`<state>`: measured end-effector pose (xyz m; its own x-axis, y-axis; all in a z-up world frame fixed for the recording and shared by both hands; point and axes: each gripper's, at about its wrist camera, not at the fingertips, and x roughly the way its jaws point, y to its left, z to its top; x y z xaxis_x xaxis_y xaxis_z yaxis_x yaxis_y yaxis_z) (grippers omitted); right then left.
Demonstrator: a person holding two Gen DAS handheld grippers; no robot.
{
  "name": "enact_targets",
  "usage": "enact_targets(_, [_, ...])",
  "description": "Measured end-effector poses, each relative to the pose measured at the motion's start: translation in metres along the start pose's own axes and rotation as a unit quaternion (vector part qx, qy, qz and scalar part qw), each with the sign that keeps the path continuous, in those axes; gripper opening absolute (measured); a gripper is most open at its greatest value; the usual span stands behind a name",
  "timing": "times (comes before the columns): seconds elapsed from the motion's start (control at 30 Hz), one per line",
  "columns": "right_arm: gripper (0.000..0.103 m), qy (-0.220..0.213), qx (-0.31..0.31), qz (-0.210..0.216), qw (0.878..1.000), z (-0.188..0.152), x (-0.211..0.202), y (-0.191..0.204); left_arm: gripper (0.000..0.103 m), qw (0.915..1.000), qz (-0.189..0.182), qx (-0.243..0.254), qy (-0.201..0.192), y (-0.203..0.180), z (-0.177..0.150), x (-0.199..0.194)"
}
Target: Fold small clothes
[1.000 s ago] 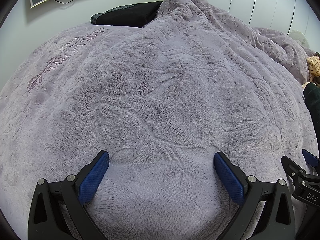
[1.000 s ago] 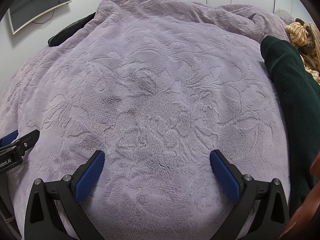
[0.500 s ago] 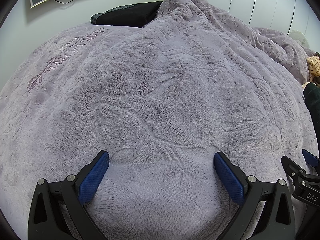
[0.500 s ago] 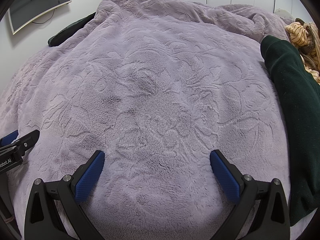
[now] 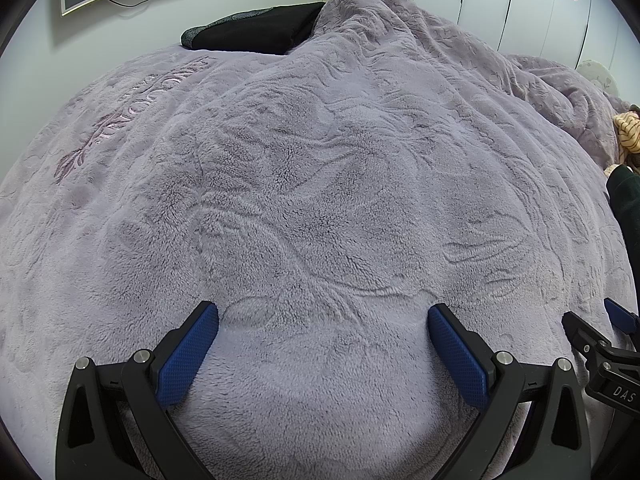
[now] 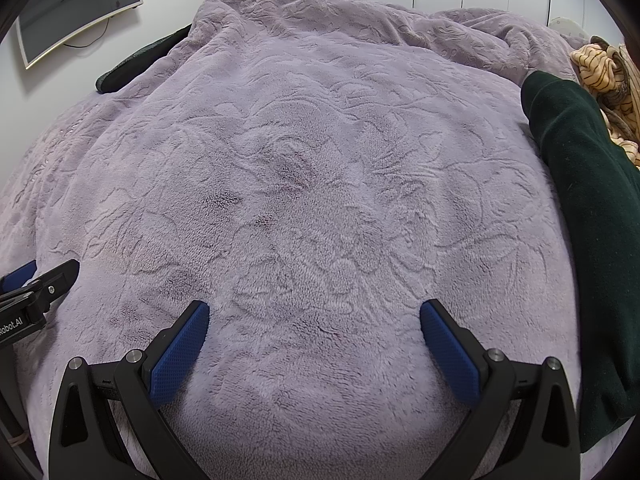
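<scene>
Purple fleece fills nearly everything ahead of my left gripper (image 5: 323, 326): the blanket (image 5: 320, 184) on the bed lies spread and bare between and beyond my fingers (image 5: 188, 354), which stand wide apart and hold nothing. Nothing is folded here, and no small garment lies in front of this hand, so I judge the task not yet begun. Far ahead a black pillow (image 5: 256, 32) sits at the head of the bed, where the blanket bunches into a ridge. Off to my right, at the edge of this view, I see the tip of my right gripper (image 5: 600, 344) close beside me, and past it a sliver of dark green cloth (image 5: 624, 196) and a bit of striped orange cloth (image 5: 628, 128).

From my right gripper (image 6: 314, 326), the fingers (image 6: 450, 350) are likewise spread wide and empty over the same fleece. The clothes are here: a dark green garment (image 6: 588, 208) lies along the bed's edge to the right of my fingers, running from near them well forward, with the striped orange garment (image 6: 608, 72) crumpled beyond its far end. Neither is laid out or folded; all the work is left. The blanket straight ahead is open and flat, good room to spread a piece, but the bed's edge is close on the right, and my left gripper (image 6: 36, 284) sits just off to the left.
</scene>
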<state>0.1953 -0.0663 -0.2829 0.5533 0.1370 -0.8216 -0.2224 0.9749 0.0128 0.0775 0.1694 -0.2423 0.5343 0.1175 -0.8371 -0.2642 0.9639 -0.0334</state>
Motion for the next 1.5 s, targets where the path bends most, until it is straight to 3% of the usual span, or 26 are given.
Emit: enact_targets(1.5, [0.103,-0.005,0.004,0.006,1.000,-0.0011,-0.0010,-0.0015,0.103,1.0000,0.000,0.000,0.000,0.0002,-0.0001,-0.0001])
